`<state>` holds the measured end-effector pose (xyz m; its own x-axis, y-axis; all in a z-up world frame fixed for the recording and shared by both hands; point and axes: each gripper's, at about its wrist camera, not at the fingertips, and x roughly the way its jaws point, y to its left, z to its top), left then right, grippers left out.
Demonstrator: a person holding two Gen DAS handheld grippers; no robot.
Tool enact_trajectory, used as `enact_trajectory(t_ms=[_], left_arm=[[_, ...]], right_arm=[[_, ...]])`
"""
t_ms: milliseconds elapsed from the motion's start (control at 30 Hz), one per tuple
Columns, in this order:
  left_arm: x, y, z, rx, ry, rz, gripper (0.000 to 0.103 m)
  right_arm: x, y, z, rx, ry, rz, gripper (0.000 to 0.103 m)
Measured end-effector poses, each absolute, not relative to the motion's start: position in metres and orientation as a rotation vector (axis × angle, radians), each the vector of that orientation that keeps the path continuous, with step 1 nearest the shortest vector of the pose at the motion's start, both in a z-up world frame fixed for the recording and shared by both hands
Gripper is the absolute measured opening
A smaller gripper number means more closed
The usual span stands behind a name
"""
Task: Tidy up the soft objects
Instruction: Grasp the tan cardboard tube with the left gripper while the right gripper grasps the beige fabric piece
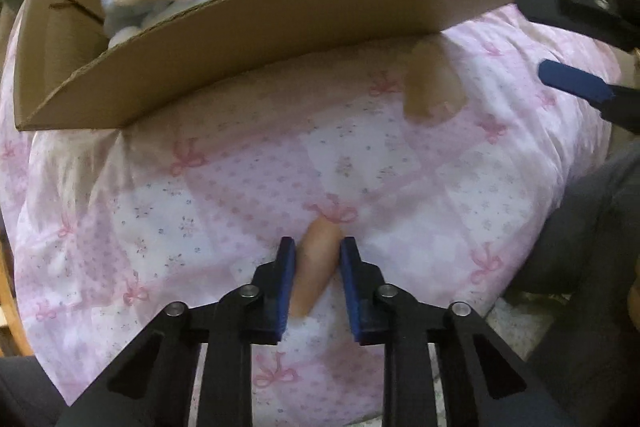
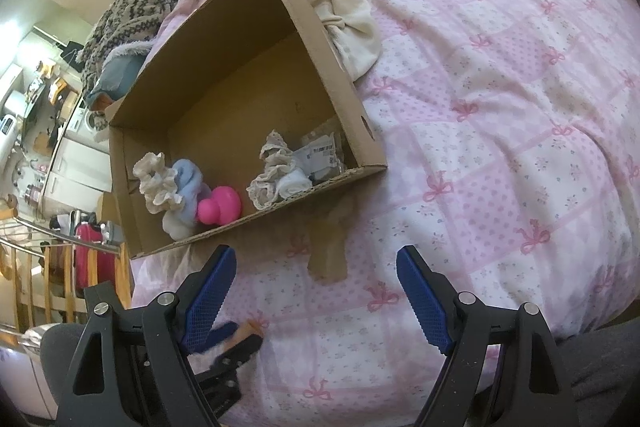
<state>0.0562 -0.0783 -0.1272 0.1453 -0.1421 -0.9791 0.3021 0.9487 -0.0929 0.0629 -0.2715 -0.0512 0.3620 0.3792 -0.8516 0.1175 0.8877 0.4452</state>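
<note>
My left gripper [image 1: 316, 247] is shut on a beige stocking [image 1: 314, 267], holding it just above the pink bedspread [image 1: 240, 187]. It also shows in the right wrist view [image 2: 244, 333]. A second sheer beige stocking [image 1: 434, 83] lies flat on the bed by the cardboard box [image 1: 256, 39]; it also shows in the right wrist view [image 2: 328, 259]. My right gripper [image 2: 316, 291] is open and empty above that stocking. The box [image 2: 340, 87] holds cream and blue scrunchies [image 2: 168, 187], a pink toy [image 2: 220, 207] and lace cloth [image 2: 276, 171].
A cream cloth bundle [image 2: 352, 27] lies on the bed against the box's far side. A patterned knit blanket [image 2: 132, 11] is heaped beyond the box. The bed's edge drops off at the left, with wooden rails [image 2: 48, 279] and a red suitcase [image 2: 92, 255] below.
</note>
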Motion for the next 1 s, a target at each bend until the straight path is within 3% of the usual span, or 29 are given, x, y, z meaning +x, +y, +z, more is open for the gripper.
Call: enact_trajectory(t_ms=[33,167,600,733,800,900,1000], left_arm=[[0.055,-0.080,-0.125,0.147,1.380,-0.326,0.009],[0.052,-0.074,-0.115,0.085,1.381,-0.353,0.006],[0.059,-0.033,-0.061,-0.127,1.238,-0.240,0.006],[0.059,-0.018,-0.055,-0.150,1.215,-0.194,0.006],[0.058,-0.014,-0.051,-0.148,1.211,-0.177,0.006],[0.061,-0.011,-0.051,-0.144,1.212,-0.165,0.006],[0.061,-0.011,-0.055,-0.148,1.213,-0.160,0.006]], right_arm=[[0.063,-0.272,-0.051,0.477,1.201,0.177,0.087],[0.063,-0.272,-0.052,0.482,1.203,0.172,0.087],[0.072,-0.245,-0.076,0.305,1.302,0.166,0.086],[0.079,-0.226,-0.088,0.194,1.336,0.154,0.072],[0.083,-0.220,-0.093,0.172,1.351,0.161,0.057],[0.089,-0.209,-0.097,0.146,1.364,0.183,0.053],[0.095,-0.201,-0.101,0.102,1.371,0.188,0.041]])
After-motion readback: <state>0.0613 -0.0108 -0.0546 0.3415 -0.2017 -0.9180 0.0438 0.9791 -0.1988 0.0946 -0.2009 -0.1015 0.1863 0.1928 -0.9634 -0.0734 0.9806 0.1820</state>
